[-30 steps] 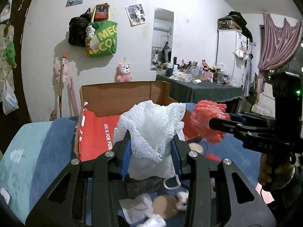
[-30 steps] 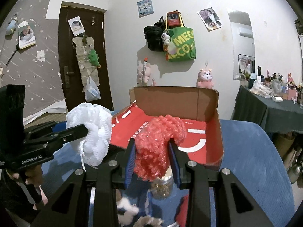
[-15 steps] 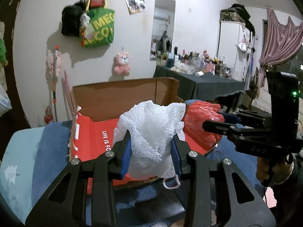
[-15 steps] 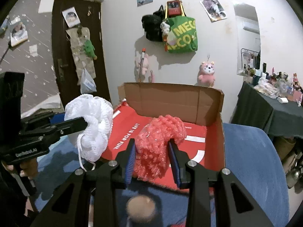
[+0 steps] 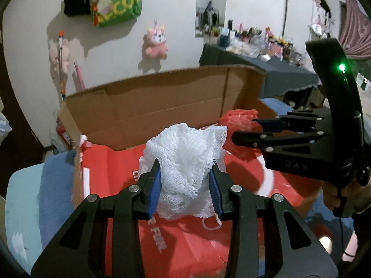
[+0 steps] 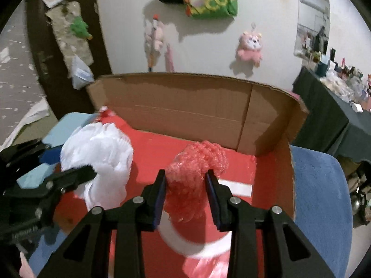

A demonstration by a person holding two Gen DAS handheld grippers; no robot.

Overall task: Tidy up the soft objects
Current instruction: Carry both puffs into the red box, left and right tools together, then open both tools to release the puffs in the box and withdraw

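Now both grippers hang side by side over the open cardboard box (image 5: 162, 106), each with a mesh bath sponge pinched between its jaws. The left gripper (image 5: 185, 185) has its jaws clenched on the white mesh sponge (image 5: 185, 157), which bulges above and below the blue pads, a loop of white cord dangling at its near lower edge. Just to its right, the right gripper (image 6: 186, 194) grips the red mesh sponge (image 6: 194, 173) the same way, the red netting squeezed between the pads and puffing out toward the far side. Both sponges are held above the box's red printed floor (image 6: 153, 148); whether either touches it cannot be told. The box's brown back wall stands upright on the far side, with a short brown flap at the far right corner. It rests on a blue blanket (image 6: 320, 197), which shows to the box's right and, in the left wrist view, to its left. On the far wall hang a pink plush toy (image 5: 156, 41) and a green tote bag (image 5: 118, 2).
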